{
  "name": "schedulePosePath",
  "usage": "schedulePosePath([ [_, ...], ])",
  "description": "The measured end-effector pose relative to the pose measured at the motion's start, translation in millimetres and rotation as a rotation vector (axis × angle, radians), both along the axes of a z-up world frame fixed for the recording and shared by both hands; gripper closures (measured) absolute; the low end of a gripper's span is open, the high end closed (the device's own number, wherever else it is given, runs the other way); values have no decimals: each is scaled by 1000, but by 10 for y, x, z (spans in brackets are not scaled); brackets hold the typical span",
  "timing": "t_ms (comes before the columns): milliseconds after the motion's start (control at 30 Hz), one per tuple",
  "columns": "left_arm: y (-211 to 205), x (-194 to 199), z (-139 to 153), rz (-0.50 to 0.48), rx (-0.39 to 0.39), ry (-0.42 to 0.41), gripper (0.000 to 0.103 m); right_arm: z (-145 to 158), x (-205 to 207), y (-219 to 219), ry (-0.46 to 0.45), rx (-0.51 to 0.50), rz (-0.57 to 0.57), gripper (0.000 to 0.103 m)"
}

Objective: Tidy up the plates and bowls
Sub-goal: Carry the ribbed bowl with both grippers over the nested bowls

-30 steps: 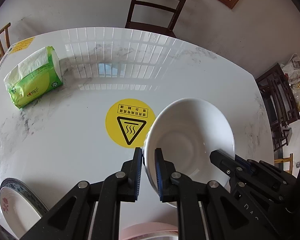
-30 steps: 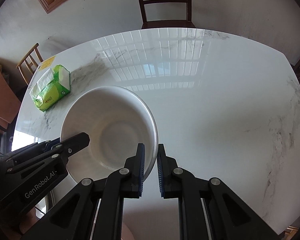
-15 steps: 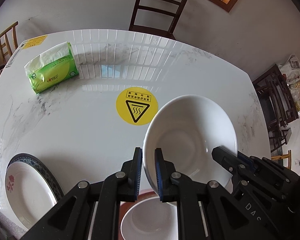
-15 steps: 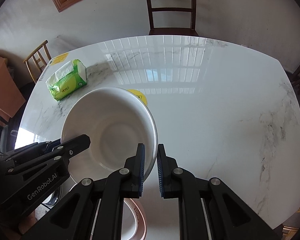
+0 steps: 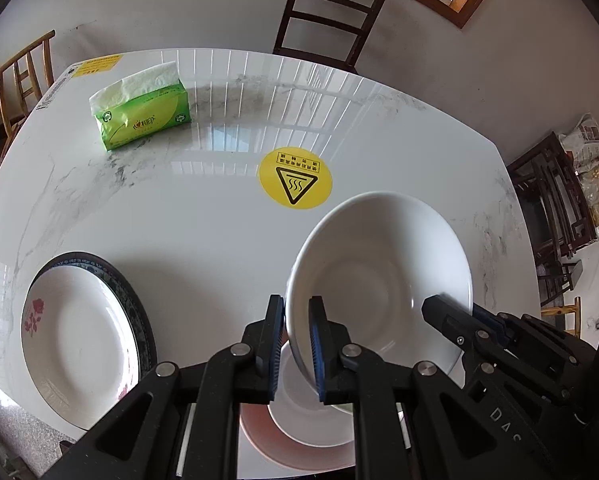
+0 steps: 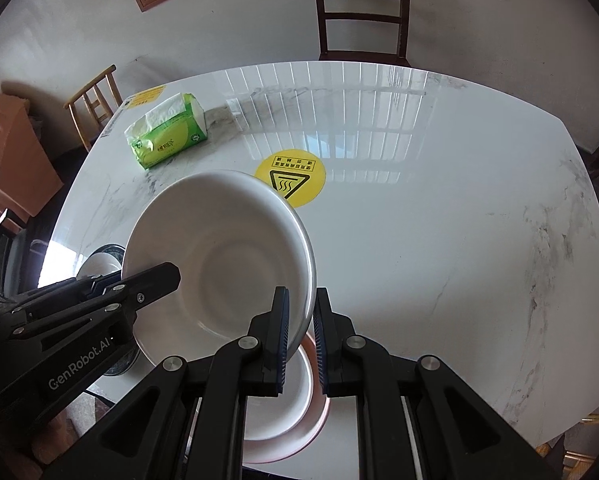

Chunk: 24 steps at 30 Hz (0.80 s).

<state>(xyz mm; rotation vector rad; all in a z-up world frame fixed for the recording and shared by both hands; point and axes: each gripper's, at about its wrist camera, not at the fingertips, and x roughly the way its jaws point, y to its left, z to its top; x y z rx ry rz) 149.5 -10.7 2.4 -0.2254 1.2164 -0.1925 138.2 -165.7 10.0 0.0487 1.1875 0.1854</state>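
Both grippers have hold of one white bowl (image 5: 383, 272) and carry it in the air above the table (image 5: 179, 208). The left gripper (image 5: 295, 344) pinches the bowl's left rim, its fingers nearly closed with only the rim between the blue pads. The right gripper (image 6: 300, 336) does the same on the opposite rim, fingers drawn in tight on the thin edge. From the left camera the right gripper (image 5: 499, 344) shows as a black arm reaching in at the bowl's far side; from the right camera the left gripper (image 6: 147, 280) pokes in over the bowl (image 6: 219, 264) in the same way.

The bowl is tilted, its hollow turned toward the cameras. Directly under it, near the table's front edge, a smaller white bowl (image 5: 299, 412) sits on a pink plate (image 5: 255, 432); the held bowl hangs above them, apart from them.

To the left lies a white plate (image 5: 71, 340) with a red rose print, resting on a plate with a dark patterned rim (image 5: 127, 300). Further back a round yellow sticker (image 5: 295, 178) with a heat warning is on the marble top, and a green tissue pack (image 5: 143, 118) lies near the far left corner. A dark chair (image 6: 361, 12) stands behind the table
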Motion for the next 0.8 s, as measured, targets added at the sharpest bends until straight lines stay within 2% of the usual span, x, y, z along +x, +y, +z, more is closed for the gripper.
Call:
schedulePosePath([
  [400,45,-354,-42,10,-7,25,91,-21,-398,49,7,-4,29,90],
  [800,48,-504,-276,19,-13,81,91,-212,-570,42,55,16,31,89],
])
